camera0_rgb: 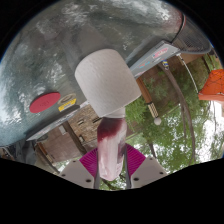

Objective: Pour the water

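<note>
My gripper [111,165] is shut on a slim container [110,150], with both magenta pads pressed against its pale pink lower part. Above the fingers the container has a dark red band [113,128]. Beyond that it widens into a white cylindrical end [105,80] that points away from me. The whole scene looks tilted around it. I see no water stream and no receiving vessel. The container hides whatever lies straight ahead of the fingers.
A grey surface [60,60] fills the area left of the container, with a red round object [45,102] and a small yellow item [67,103] on it. Wooden furniture [160,85] and green foliage [185,135] lie to the right, along with an orange object [213,85].
</note>
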The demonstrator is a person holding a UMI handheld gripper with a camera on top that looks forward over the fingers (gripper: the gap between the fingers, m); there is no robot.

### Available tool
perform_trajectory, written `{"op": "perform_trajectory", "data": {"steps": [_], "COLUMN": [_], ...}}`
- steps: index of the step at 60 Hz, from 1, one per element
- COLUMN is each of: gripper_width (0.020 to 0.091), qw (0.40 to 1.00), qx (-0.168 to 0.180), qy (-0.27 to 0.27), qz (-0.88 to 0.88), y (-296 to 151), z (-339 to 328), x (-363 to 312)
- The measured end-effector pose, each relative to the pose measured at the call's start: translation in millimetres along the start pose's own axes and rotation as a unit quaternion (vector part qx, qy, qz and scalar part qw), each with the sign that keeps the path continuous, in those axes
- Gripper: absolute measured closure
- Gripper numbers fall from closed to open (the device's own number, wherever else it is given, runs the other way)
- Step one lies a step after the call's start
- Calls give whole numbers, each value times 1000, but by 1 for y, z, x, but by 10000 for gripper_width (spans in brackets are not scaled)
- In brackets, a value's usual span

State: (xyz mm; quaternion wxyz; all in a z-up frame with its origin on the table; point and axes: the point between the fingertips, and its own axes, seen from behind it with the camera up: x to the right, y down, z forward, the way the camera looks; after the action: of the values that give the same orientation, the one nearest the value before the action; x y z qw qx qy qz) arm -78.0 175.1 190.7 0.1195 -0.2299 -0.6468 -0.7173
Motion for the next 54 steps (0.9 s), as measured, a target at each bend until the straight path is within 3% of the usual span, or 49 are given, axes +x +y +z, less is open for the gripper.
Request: {"op": "perform_trajectory", "data": {"steps": [11,15,19,26,32,35,39,42,54], "gripper_width": [738,737,737,736,736,736,735,737,737], "qw": [996,979,924,719,469,330,218,194,225], "qx": [9,-3,-21,-43,-26,-4,16,12,15], "qy": [17,25,21,-18,-53,-75,-114,-125,-154], "qz": [83,204,381,694,881,941,969,973,962], "y": [4,24,49,67,42,8,-17,-32,-66], "z": [0,8,6,2,3,2,9,14,17], "x": [12,25,24,-15,-55,-72,-85,-100,-125]}}
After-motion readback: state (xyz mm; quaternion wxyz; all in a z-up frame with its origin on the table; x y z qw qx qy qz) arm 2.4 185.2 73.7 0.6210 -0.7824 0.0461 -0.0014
